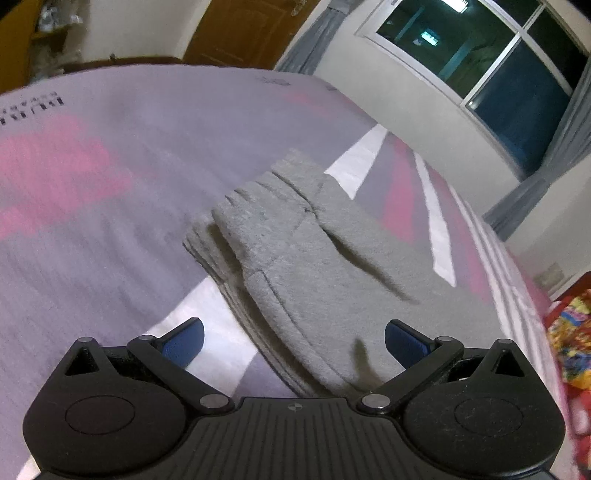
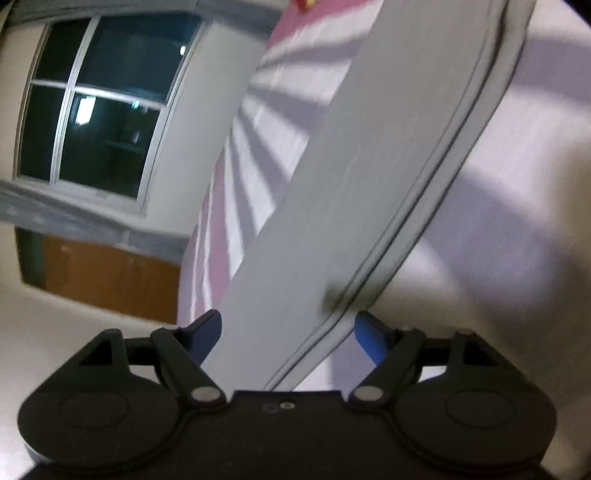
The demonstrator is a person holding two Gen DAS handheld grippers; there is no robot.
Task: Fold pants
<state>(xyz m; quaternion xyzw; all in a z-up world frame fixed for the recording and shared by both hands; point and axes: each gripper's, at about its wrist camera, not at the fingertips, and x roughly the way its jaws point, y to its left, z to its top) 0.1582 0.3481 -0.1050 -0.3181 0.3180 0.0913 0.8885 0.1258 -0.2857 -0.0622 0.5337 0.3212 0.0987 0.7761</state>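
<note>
Here, both the left hand-held gripper [image 1: 294, 341] and the right hand-held gripper [image 2: 288, 334] gape empty; only the left view shows the folded grey fleece pants [image 1: 295, 258] whole on the lilac-pink bed [image 1: 110, 221].

Folded pants [image 1: 295, 258] lie on the bed [image 1: 92, 221]. A window [image 1: 498, 74] stands behind the bed, right of the pants. A door [image 1: 236, 33] stands behind it, left.

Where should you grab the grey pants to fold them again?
Probably take the pants at the stacked edge nearest the left tool, coming in low from this near side. The layers lie flat there in a neat pile, so the open tool could likely slide around them all.
</note>
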